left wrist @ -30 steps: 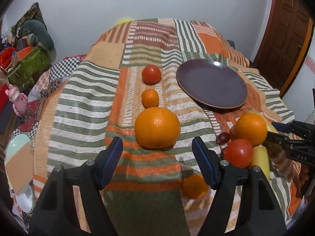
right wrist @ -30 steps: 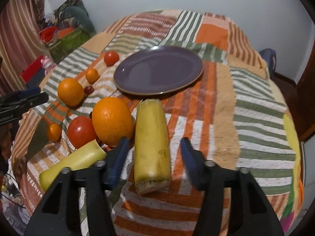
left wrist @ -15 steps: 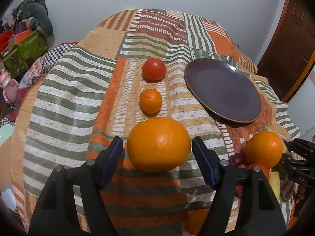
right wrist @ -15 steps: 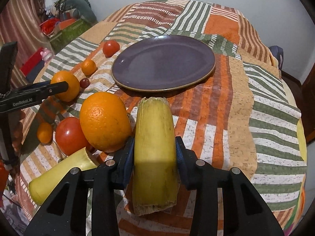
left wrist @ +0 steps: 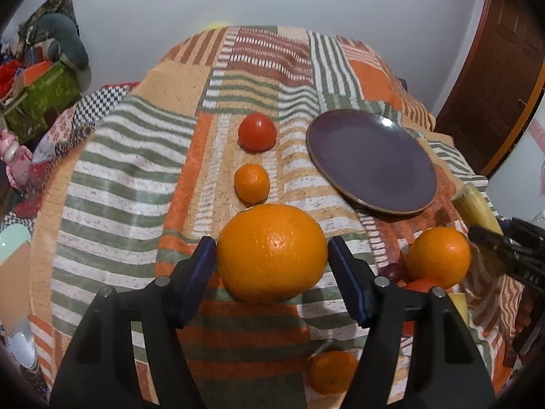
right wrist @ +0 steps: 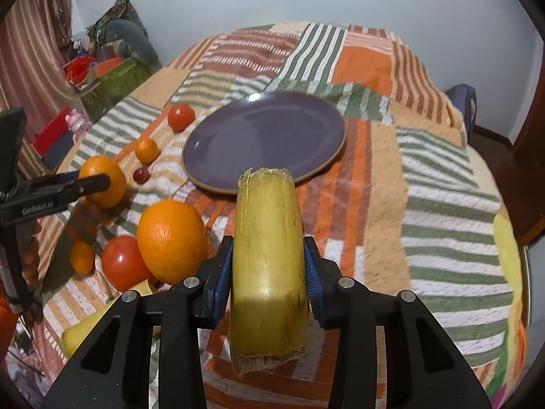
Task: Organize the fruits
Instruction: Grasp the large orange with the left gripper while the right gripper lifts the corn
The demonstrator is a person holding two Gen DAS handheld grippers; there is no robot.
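Woven striped cloth (left wrist: 143,184) looks rough and matt; the plate (left wrist: 371,156) is glossy glazed ceramic; the big orange (left wrist: 272,252) has shiny, dimpled peel.

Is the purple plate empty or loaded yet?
Empty. The purple plate shows a bare surface in both views; the yellow stalk piece is clamped in the right gripper, short of its rim.

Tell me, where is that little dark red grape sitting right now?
In the right wrist view the grape lies on the striped cloth, left of the purple plate, just below the small mandarin and right of the large orange.
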